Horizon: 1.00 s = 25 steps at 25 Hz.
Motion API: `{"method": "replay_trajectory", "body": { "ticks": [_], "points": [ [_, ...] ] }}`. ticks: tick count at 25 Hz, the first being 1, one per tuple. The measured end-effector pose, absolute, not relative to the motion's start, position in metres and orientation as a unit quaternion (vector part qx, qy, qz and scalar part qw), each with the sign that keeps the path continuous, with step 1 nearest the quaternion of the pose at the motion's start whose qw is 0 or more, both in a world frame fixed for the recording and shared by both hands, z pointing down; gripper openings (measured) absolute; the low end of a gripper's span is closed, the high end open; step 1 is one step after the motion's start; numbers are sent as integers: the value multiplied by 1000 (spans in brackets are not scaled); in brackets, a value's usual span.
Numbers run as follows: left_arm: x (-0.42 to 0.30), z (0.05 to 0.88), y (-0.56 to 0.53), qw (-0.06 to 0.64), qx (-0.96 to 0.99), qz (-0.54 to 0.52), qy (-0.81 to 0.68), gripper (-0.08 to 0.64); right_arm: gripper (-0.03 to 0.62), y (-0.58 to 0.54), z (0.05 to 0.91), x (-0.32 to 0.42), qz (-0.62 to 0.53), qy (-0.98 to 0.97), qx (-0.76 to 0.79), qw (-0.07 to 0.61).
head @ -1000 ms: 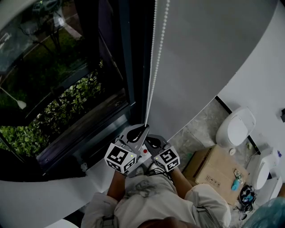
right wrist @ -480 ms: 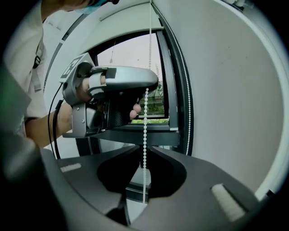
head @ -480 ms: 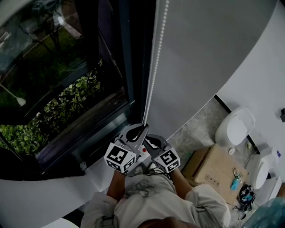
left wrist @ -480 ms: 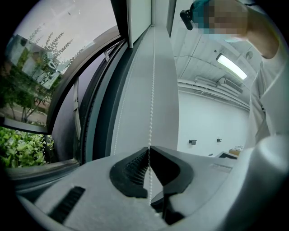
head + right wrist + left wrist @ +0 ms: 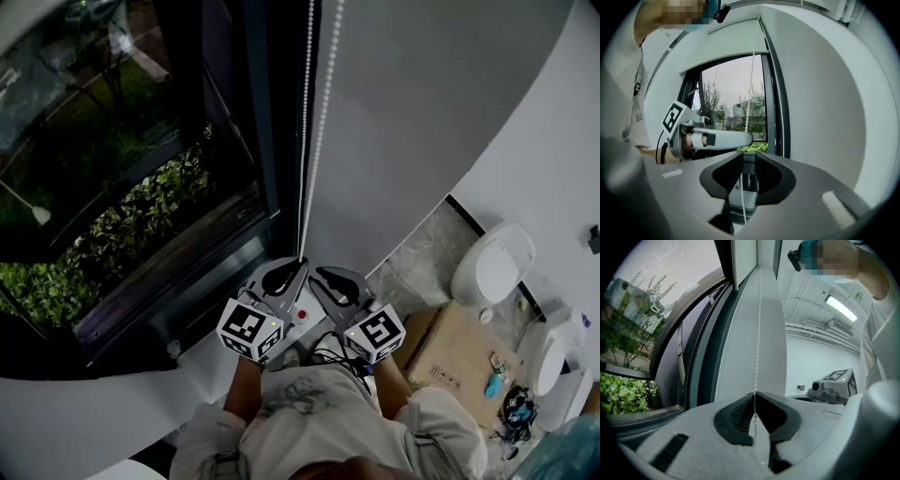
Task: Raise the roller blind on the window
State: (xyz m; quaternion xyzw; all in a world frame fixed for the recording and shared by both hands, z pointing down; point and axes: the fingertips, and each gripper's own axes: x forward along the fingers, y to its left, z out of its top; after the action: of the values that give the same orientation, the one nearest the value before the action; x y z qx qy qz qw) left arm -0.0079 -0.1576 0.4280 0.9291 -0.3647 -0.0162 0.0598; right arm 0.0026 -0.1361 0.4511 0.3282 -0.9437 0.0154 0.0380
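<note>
Currently the left gripper (image 5: 754, 398) has its jaws closed on one strand of the bead chain (image 5: 757, 333) and holds it taut just beside the dark window frame (image 5: 272, 141). The right gripper (image 5: 749, 161) sits close beside the left one. Its jaws have just been opening and now stand apart. A chain strand shows in the gap, but the pads do not press on it, and which of the two strands it is cannot be told. The roller blind (image 5: 422, 122) hangs as a grey sheet to the right of the chain. How far it is raised cannot be read from these views.

The step in hand appears to be a hand-over-hand pull, with the right gripper due to re-grip.

1. Keep the left jaws clamped so the blind cannot run back.
2. Place the open right jaws higher on the strand the left gripper holds, since pulling the other strand would likely lower the blind.
3. Centre the beads in the ribbed pads before closing.
4. Pull straight down along the chain, not outward, so the beads do not slip.
</note>
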Motion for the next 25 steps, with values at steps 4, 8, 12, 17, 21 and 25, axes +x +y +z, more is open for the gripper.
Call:
{"method": "replay_trajectory", "body": {
  "ticks": [4, 8, 12, 17, 21, 25],
  "points": [
    [-7, 428, -157, 60, 930, -16, -363, 21, 91, -141, 414, 6, -5, -944, 330, 12],
    [-5, 428, -158, 60, 930, -17, -363, 20, 94, -153, 377, 7, -41, -942, 332, -17],
    [-4, 429, -158, 59, 930, -16, -361, 21, 96, -159, 352, 6, -64, -942, 327, -27],
    [-4, 429, -160, 59, 930, -14, -362, 21, 98, -161, 321, -3, -88, -944, 313, -54],
    [-7, 429, -162, 59, 928, -17, -367, 21, 98, -164, 302, -14, -103, -946, 300, -68],
    [-12, 428, -164, 60, 925, -19, -376, 21, 98, -165, 301, -16, -95, -950, 290, -59]
  ]
}}
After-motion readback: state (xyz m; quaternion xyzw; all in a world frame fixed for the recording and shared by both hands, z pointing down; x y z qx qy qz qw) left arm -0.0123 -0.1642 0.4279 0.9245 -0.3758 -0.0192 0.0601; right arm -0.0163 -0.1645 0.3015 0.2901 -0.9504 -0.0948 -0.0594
